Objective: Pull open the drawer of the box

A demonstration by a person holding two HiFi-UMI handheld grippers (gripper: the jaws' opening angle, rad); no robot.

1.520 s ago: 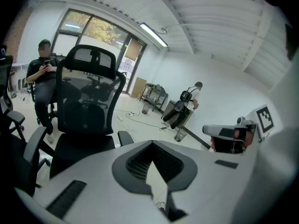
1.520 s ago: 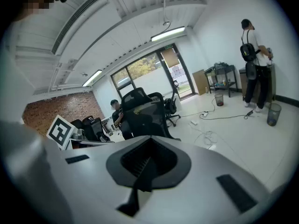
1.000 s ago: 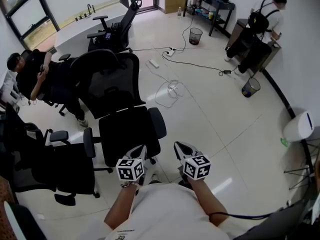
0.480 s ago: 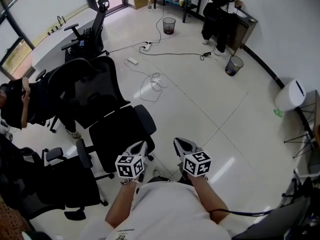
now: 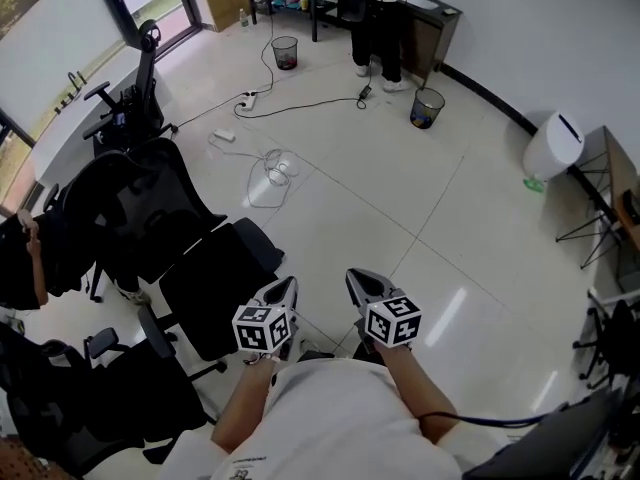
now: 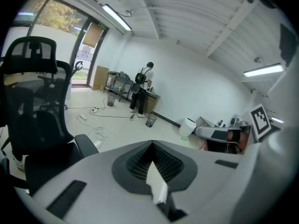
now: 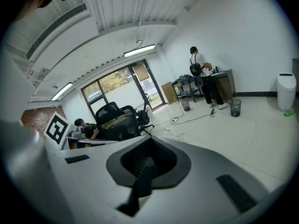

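No box or drawer shows in any view. In the head view my left gripper (image 5: 284, 288) and right gripper (image 5: 358, 279) are held side by side just in front of the person's chest, above the white tiled floor. Each carries its marker cube. In the left gripper view the left gripper (image 6: 154, 171) has its jaws pressed together with nothing between them. The right gripper (image 7: 145, 167) looks the same in its own view, shut and holding nothing. Both point out across the open office floor.
Black office chairs (image 5: 215, 283) (image 5: 120, 203) stand close on the left, beside a seated person (image 5: 20, 258). Loose cables (image 5: 268, 168) and a power strip (image 5: 243, 100) lie on the floor. Two bins (image 5: 285, 51) (image 5: 427, 108), a white canister (image 5: 552, 146) and a standing person (image 5: 375, 18) are farther off.
The head view has swung right: chairs slid left and the far standing person moved toward the top centre. Both grippers keep the same place and stay shut.
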